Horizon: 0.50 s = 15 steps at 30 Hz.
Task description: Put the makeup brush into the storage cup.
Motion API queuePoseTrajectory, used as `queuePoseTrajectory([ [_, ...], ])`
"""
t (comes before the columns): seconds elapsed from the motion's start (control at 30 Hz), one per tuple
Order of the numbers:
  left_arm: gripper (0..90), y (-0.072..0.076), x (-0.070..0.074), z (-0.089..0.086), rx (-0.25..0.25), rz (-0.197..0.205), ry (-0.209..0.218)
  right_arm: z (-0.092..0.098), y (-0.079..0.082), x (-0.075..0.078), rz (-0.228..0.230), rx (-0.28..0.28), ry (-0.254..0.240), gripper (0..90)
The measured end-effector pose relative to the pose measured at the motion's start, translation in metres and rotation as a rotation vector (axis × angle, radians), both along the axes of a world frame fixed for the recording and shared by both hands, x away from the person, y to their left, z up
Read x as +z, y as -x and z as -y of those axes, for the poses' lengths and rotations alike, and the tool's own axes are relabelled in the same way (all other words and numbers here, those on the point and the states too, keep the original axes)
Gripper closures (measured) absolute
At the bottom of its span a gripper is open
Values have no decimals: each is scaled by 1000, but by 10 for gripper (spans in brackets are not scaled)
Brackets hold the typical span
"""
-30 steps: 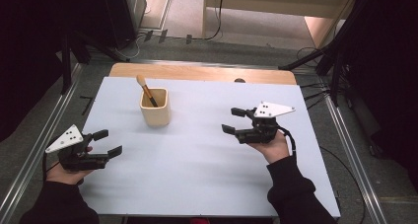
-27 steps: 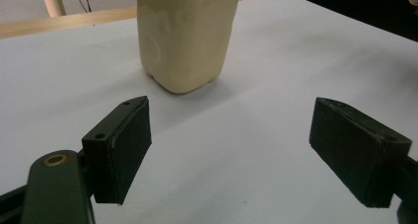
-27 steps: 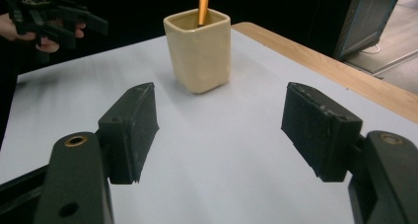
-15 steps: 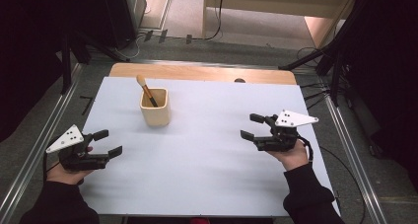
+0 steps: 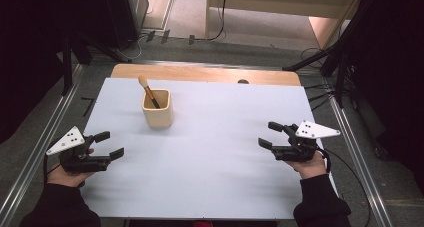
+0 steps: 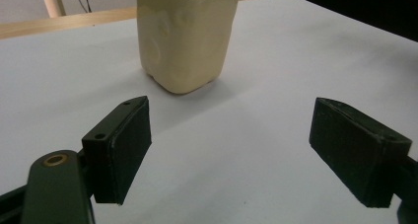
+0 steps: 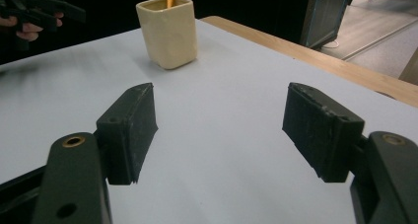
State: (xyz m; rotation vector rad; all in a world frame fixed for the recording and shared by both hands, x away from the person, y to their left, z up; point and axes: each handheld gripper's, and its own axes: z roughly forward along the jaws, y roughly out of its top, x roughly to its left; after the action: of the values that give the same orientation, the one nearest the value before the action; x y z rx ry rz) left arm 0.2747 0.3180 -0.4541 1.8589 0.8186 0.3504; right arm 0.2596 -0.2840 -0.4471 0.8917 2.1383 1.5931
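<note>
A squarish, glossy cream cup [image 5: 158, 108] holding a wooden brush [image 5: 149, 91] stands far left on the matte white table [image 5: 215, 152]. Both black grippers, left [image 5: 109, 144] and right [image 5: 267, 135], gape wide, empty.

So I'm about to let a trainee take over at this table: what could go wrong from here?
The wooden brush leans in the cream cup, so a grab at its handle might tip the cup over. The left claw and the right claw are both open and empty, well apart from the cup, so a hasty reach across the white table cover could knock it.
</note>
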Motion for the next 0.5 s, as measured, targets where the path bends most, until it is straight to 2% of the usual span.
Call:
queuePoseTrajectory([
  [0.2,169,0,0,0,-2,4,0,9,10,-11,12,-16,-2,289],
  [0.27,169,0,0,0,-4,4,1,11,11,-14,-6,-26,3,289],
  [0.5,169,0,-1,1,-5,-1,-3,10,10,-15,-6,-28,-6,289],
])
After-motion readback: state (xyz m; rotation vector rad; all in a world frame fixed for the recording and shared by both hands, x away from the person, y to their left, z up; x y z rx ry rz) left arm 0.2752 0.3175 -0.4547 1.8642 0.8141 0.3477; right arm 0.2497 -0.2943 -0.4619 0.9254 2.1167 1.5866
